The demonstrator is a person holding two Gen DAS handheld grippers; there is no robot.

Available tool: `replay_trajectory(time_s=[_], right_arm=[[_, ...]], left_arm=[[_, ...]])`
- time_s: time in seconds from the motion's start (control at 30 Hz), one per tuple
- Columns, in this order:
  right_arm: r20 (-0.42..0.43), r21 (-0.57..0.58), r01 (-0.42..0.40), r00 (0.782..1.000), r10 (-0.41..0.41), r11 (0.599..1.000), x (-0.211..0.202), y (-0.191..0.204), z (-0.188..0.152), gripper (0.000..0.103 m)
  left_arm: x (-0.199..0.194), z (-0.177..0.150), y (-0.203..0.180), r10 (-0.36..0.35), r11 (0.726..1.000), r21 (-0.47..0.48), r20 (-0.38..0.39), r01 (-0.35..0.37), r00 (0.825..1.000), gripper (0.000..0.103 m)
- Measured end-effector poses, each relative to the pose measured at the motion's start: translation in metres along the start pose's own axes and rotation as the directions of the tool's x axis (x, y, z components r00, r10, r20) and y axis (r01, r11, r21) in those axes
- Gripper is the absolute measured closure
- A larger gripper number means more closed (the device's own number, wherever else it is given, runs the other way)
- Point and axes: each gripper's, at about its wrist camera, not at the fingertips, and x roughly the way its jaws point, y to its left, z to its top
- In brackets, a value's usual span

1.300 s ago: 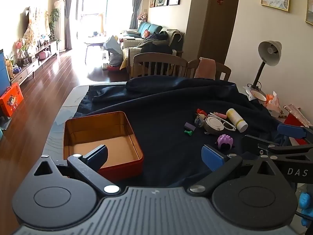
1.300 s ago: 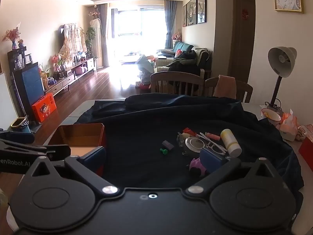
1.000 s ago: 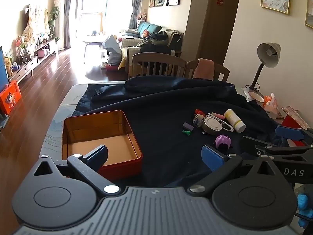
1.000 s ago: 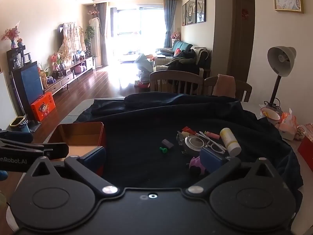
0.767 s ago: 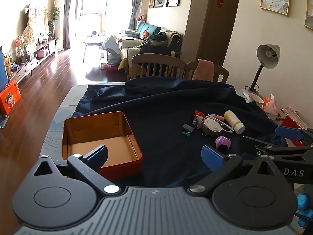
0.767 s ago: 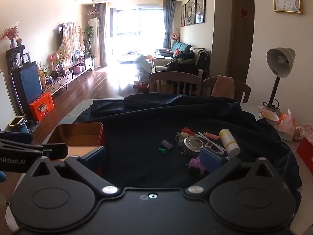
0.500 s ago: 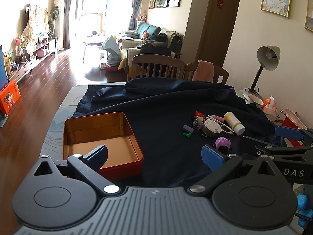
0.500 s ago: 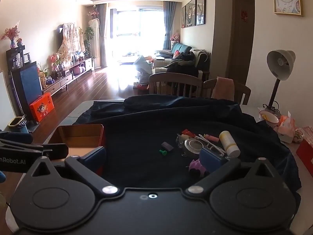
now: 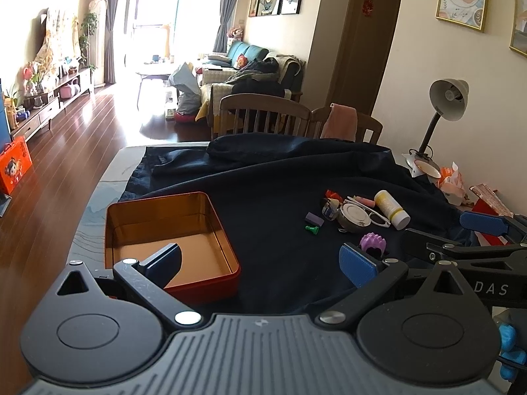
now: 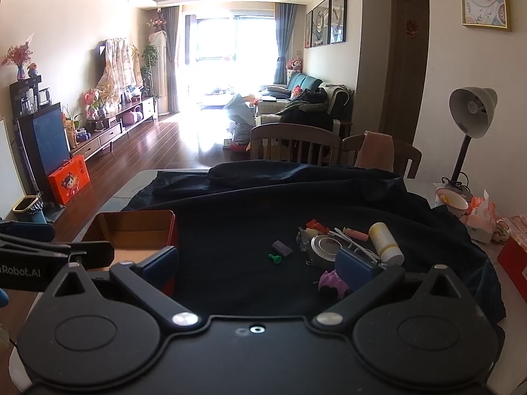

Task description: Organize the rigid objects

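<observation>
- My left gripper [image 9: 260, 265] is spread wide with nothing between the blue pads; it hangs above the near edge of the table.
- My right gripper [image 10: 258, 268] is likewise spread wide and holds nothing. Its arm shows at the right margin of the left wrist view.
- Red tin box [image 9: 171, 233]: open, empty, gold-coloured inside, resting on the dark cloth [image 9: 270, 184] just ahead of my left gripper's left pad.
- Purple ridged toy [image 9: 373, 243]: on the cloth, just beyond the left gripper's right pad; in the right wrist view it lies partly behind that gripper's right pad.
- Main cluster, further out and right of the box, well apart from it: a round metal tin [image 9: 354, 216], a white bottle with yellow band [image 9: 392, 204] lying on its side, white-framed glasses [image 9: 375, 214] touching the tin, a pink stick [image 9: 364, 202] and a red wrapper [image 9: 331, 194].
- Small purple block [image 9: 314, 219] and green pin [image 9: 312, 229]: just left of the cluster, near each other, not touching.
- Desk lamp [image 9: 444, 112]: at the table's far right, off the cloth.
- Two wooden chairs [image 9: 263, 115] stand behind the table.
</observation>
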Motion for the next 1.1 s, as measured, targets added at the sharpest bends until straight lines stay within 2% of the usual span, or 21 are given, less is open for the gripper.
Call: replay_trajectory(time_s=[0.57,0.9,1.1], right_arm=[[0.004,-0.009,-0.012,1.0,0.012,1.0,0.01,-0.021,0.007,0.002],[0.002,-0.026,-0.025,1.0,0.025,0.999,0.047,-0.075,0.016,0.002],[-0.026,-0.072,-0.026,0.999,0.024,0.997,0.079,-0.116,0.006,0.004]], left_arm=[[0.031,0.021,-0.018,0.05,0.999,-0.009,0.005,-0.05,0.999,0.0],[0.084,0.04,-0.04,0.085,0.996,-0.006,-0.021,-0.085,0.996,0.0],[0.126,0.04,-0.064,0.077,0.997,0.029,-0.066,-0.075,0.995,0.0]])
